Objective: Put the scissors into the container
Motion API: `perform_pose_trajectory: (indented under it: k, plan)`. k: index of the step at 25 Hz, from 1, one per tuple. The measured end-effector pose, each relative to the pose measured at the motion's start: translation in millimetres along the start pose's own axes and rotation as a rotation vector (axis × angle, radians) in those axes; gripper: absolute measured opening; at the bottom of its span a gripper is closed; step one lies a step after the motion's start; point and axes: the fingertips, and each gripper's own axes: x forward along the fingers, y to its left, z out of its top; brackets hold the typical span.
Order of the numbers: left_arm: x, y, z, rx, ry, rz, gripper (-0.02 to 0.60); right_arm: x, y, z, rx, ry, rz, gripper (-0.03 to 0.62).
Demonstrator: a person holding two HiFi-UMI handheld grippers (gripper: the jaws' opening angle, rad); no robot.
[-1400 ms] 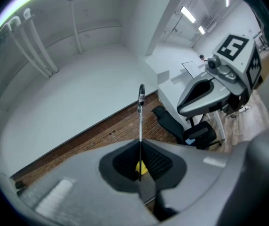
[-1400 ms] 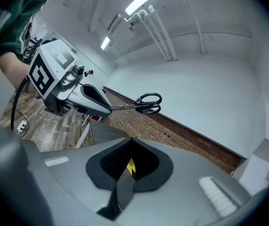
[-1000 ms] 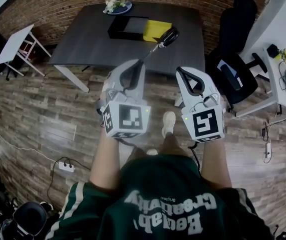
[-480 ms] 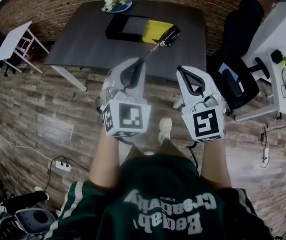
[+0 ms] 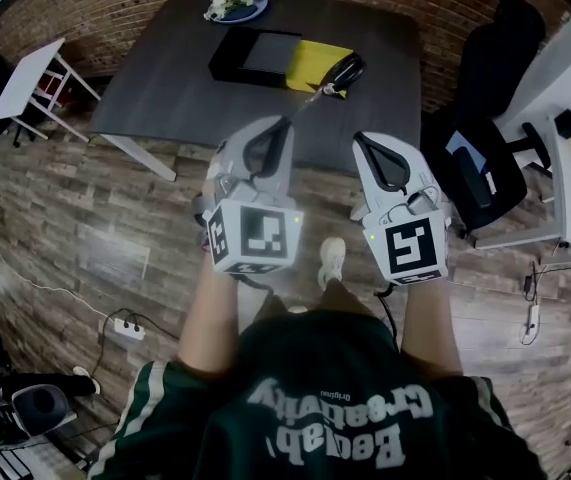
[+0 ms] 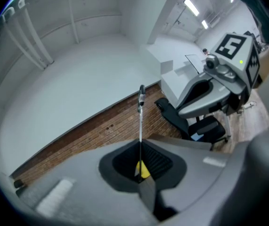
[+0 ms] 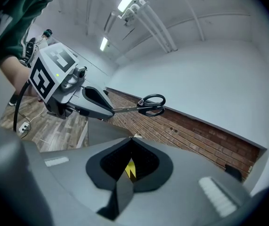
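Your left gripper (image 6: 140,171) has its jaws pinched on the blade tips of the scissors (image 7: 139,107). The blades run straight out from the jaws and the black handles point away from you. In the right gripper view the scissors lie nearly level, with the two handle loops toward the brick wall (image 7: 191,135). In the head view the handles show against the table (image 5: 175,88), just right of a yellow sheet (image 5: 313,60). How high they hang above the top cannot be told.

Your right gripper (image 7: 130,166) is pressed together with nothing between the jaws. You hold it beside the left gripper, apart from it and level with it, on your side of the table's near edge and above the wood floor (image 5: 95,228).

The container (image 5: 223,63), a shallow black tray, sits toward the far edge of the table. The yellow sheet touches its right side. A plate of flowers (image 5: 233,8) stands at the far edge, just behind the container. The scissors are outside the container, off to its right.

An office chair (image 5: 480,158) stands past the table's right edge. A small white table (image 5: 27,80) stands past its left edge.
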Motion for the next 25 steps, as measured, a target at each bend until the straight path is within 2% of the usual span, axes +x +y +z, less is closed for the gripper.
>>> perform_pose_trajectory:
  k: [17, 25]
  plan:
    - [85, 20, -8, -0.003, 0.041, -0.005, 0.014, 70, -57, -26, 0.029, -0.027, 0.041, 0.006]
    - [132, 41, -13, -0.014, 0.072, 0.026, 0.014, 115, -95, -40, 0.054, -0.048, 0.073, 0.006]
